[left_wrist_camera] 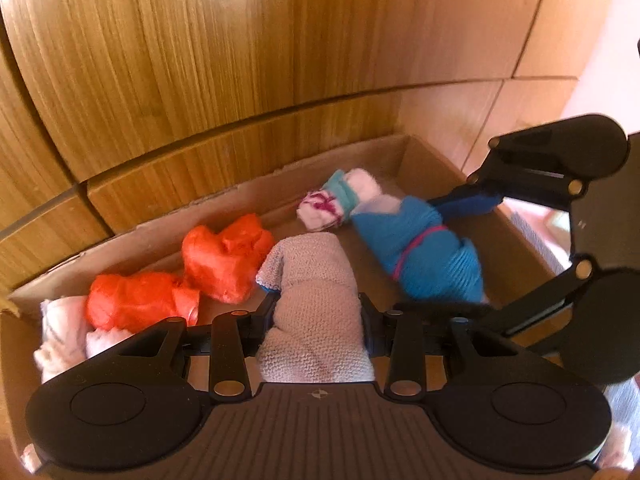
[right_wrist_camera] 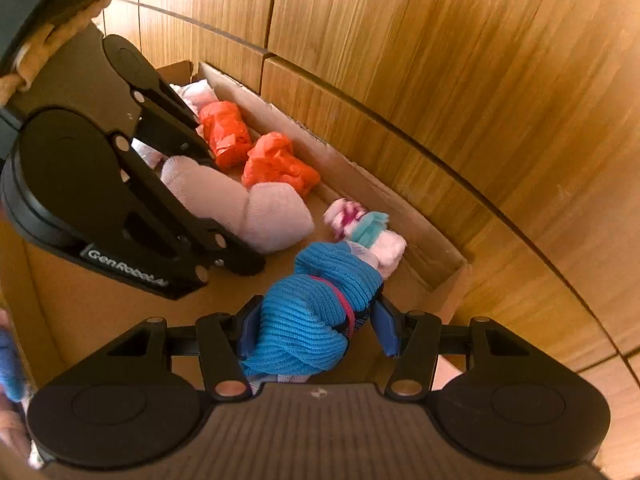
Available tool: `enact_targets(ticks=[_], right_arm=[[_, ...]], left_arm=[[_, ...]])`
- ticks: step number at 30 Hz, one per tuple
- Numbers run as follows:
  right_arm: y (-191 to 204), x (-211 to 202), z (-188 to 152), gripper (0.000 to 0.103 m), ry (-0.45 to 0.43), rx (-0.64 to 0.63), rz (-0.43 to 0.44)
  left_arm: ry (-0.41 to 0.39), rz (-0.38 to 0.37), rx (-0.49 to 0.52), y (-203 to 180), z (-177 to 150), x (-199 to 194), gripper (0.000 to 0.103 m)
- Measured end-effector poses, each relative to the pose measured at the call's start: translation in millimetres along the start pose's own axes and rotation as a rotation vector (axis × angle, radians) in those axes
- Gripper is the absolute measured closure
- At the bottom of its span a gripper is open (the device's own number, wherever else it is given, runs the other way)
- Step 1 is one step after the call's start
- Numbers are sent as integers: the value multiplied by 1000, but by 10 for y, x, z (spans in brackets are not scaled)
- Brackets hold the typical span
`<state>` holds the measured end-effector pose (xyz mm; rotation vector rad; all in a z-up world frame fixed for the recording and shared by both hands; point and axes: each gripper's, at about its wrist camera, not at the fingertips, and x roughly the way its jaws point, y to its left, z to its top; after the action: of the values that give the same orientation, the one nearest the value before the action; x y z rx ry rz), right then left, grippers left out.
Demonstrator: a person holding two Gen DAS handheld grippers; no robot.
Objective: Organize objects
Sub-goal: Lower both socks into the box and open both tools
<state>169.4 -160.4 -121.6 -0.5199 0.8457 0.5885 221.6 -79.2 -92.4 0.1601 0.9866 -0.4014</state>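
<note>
Left wrist view shows your left hand-held gripper (left_wrist_camera: pixel 318 312) clamping the pink sock roll (left_wrist_camera: pixel 316 292) and your right hand-held gripper (right_wrist_camera: pixel 316 320) seemingly pinching the blue roll (right_wrist_camera: pixel 316 308), both low inside the cardboard box (left_wrist_camera: pixel 224 196) for placing.

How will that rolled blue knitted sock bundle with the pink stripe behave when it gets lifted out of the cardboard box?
The rolled blue knitted sock bundle looks soft, so it will likely squash between the right gripper jaws rather than slip. It seems light for its bulk. Its loose end may droop, since the knit folds limply toward the cardboard box wall.
</note>
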Motion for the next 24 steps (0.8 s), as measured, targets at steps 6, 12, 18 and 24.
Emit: enact_targets(ticks=[6, 12, 18, 24], right_arm=[[4, -15, 19, 48, -1, -4, 18], [15, -67, 5, 40, 10, 3, 4], [65, -145, 14, 37, 19, -4, 1], [108, -303, 12, 23, 8, 6, 3]], left_arm=[[-16, -17, -48, 50, -3, 8, 57], [-15, -30, -67, 98, -27, -17, 53], [-16, -39, -107, 170, -85, -100, 42], [-40, -27, -114, 217, -151, -288, 28]])
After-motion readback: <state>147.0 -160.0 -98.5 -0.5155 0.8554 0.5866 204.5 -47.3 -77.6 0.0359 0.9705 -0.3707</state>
